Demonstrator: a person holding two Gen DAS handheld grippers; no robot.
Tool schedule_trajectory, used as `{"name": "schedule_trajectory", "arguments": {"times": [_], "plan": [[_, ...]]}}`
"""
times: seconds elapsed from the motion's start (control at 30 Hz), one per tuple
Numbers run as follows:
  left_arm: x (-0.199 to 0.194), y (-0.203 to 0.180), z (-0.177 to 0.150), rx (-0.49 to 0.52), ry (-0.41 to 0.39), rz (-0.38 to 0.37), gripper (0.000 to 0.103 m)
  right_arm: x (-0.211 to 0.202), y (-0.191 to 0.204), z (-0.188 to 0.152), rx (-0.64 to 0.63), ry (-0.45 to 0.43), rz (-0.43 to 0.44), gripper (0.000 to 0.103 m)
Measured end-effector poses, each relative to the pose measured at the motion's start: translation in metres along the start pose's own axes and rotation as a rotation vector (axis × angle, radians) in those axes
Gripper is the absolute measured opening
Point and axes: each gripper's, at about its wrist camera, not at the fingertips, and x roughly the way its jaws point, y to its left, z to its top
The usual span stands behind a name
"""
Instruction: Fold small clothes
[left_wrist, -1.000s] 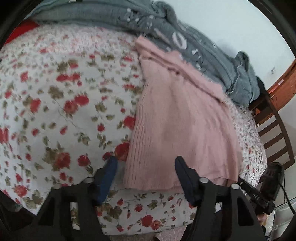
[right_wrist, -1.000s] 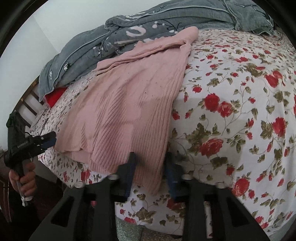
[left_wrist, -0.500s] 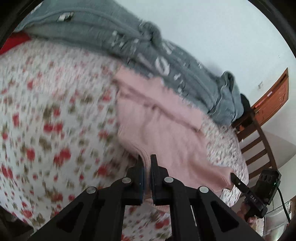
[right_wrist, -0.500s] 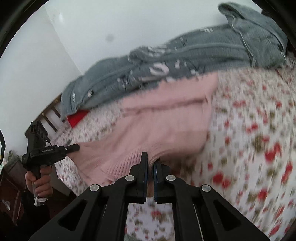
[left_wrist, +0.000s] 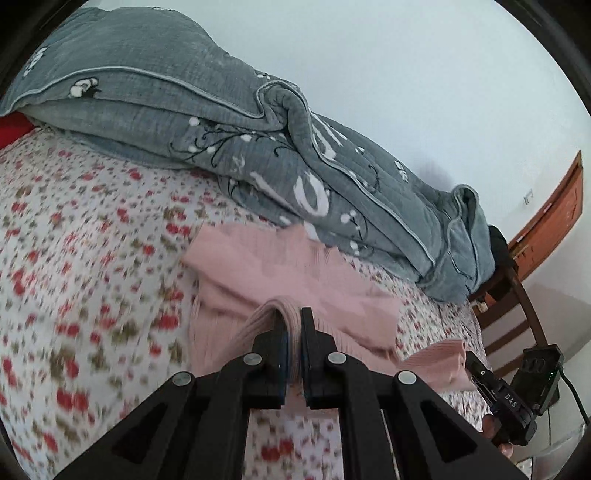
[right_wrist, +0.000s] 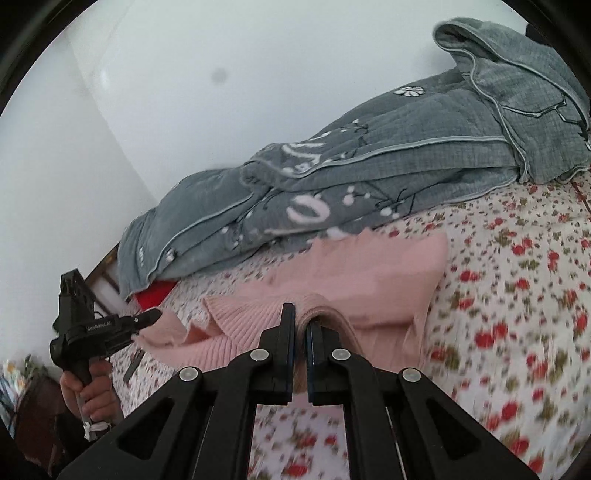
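On the flowered bed sheet (left_wrist: 85, 280), the pink knit garment (left_wrist: 295, 269) is held lifted at its near edge. That ribbed hem is pinched by the left tool (left_wrist: 292, 325), clamped tight. Behind it, a grey quilt (left_wrist: 184, 122) is heaped. The same hem is gripped further right by the right tool (right_wrist: 300, 317), likewise clamped.

"DAS" in white on black plastic right gripper (left_wrist: 511, 400); blurred white "GenRobot.AI"-like label on black left gripper (right_wrist: 99, 326).
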Motion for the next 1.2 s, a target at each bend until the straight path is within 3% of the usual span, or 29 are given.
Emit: {"name": "schedule_trajectory", "arguments": {"times": [0.3, 0.57, 0.7, 0.77, 0.8, 0.83, 0.9, 1.0, 1.2], "plan": [[0.077, 0.002, 0.053, -0.007, 0.039, 0.032, 0.007, 0.069, -0.042, 0.047, 0.063, 0.018, -0.03, 0.005], [0.142, 0.015, 0.087, -0.033, 0.075, 0.017, 0.007, 0.138, -0.076, 0.079, 0.097, 0.054, -0.052, 0.005], [0.181, 0.037, 0.098, -0.114, 0.153, 0.049, 0.007, 0.18, -0.1, 0.091, 0.124, 0.151, -0.118, 0.013], [0.193, 0.048, 0.1, -0.142, 0.187, 0.065, 0.012, 0.192, -0.114, 0.091, 0.153, 0.179, -0.141, 0.025], [0.194, 0.052, 0.1, -0.151, 0.192, 0.056, 0.019, 0.194, -0.123, 0.091, 0.174, 0.17, -0.132, 0.027], [0.195, 0.057, 0.099, -0.161, 0.188, 0.045, 0.04, 0.193, -0.127, 0.091, 0.182, 0.162, -0.127, 0.03], [0.189, 0.06, 0.096, -0.156, 0.147, 0.057, 0.07, 0.186, -0.13, 0.09, 0.177, 0.143, -0.137, 0.038], [0.181, 0.059, 0.093, -0.123, 0.12, 0.073, 0.07, 0.176, -0.125, 0.089, 0.127, 0.132, -0.171, 0.041], [0.171, 0.056, 0.084, -0.076, 0.15, 0.111, 0.07, 0.156, -0.11, 0.079, 0.024, 0.155, -0.228, 0.042]]}}
